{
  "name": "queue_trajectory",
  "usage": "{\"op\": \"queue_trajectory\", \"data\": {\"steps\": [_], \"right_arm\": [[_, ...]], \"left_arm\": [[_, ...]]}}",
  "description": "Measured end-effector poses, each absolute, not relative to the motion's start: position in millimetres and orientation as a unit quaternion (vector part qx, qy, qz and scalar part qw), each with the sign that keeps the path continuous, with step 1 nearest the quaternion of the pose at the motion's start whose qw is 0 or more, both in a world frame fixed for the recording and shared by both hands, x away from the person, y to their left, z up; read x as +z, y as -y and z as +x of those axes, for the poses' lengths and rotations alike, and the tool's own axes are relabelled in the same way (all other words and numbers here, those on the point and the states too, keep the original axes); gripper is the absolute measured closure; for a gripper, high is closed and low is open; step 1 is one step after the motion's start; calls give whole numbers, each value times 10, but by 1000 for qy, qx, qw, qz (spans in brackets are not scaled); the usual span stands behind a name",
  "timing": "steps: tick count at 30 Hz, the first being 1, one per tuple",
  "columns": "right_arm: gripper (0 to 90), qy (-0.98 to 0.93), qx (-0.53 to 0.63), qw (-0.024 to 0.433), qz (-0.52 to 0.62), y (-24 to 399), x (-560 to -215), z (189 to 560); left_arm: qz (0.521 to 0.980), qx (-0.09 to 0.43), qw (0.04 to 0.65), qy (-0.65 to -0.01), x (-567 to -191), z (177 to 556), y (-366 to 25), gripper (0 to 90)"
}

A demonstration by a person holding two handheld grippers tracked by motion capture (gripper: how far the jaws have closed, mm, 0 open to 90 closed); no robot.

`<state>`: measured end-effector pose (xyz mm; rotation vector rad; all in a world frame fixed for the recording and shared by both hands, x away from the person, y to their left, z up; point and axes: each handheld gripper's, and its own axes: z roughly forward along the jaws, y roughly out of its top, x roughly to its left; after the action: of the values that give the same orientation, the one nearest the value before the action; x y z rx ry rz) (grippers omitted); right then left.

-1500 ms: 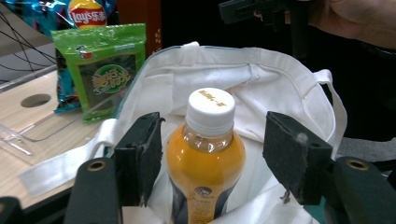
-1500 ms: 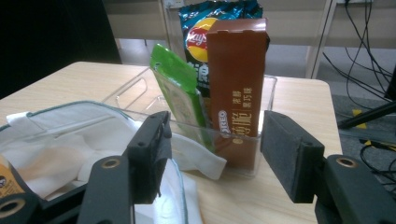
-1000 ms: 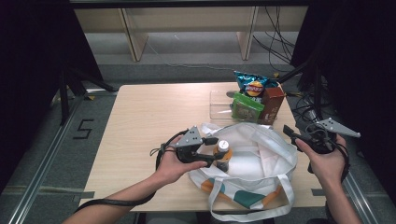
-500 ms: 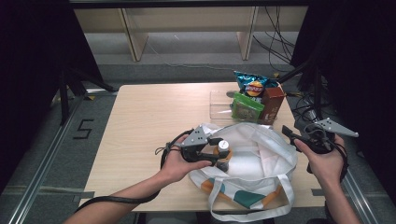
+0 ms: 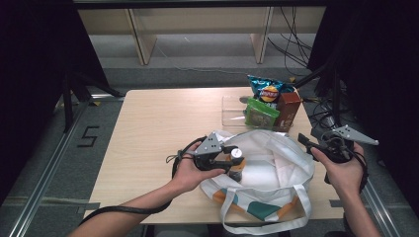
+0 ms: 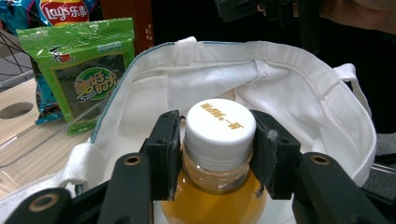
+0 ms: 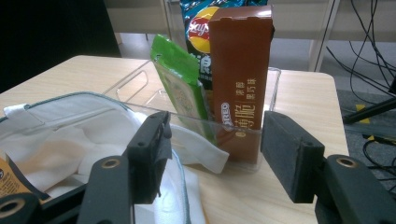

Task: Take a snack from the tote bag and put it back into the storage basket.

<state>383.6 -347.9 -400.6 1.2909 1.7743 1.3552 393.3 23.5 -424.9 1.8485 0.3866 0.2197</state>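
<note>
Left gripper point(image 6: 218, 154) jaws, just closing, clamp the bottle point(image 6: 219, 135) cap between them over the bag point(image 6: 299, 93); right gripper point(image 7: 212, 154) open, empty

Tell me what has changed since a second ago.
The left gripper has just been closing its jaws on the bottle's white cap at the bag's mouth; the pads now sit against the cap. Hand and bottle have barely shifted. The right gripper stays open and still beside the bag, and the snacks in the clear bin are unmoved.
</note>
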Motion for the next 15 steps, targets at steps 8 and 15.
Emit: {"op": "queue_trajectory", "data": {"steps": [8, 15], "right_arm": [[433, -665, 501, 261, 488, 3476, -4003, 3817], [436, -665, 502, 270, 482, 3475, -4000, 3816]], "left_arm": [[792, 104, 581, -156, -4242, 3922, -235, 585], [786, 103, 589, -159, -4202, 3925, -262, 587]]}}
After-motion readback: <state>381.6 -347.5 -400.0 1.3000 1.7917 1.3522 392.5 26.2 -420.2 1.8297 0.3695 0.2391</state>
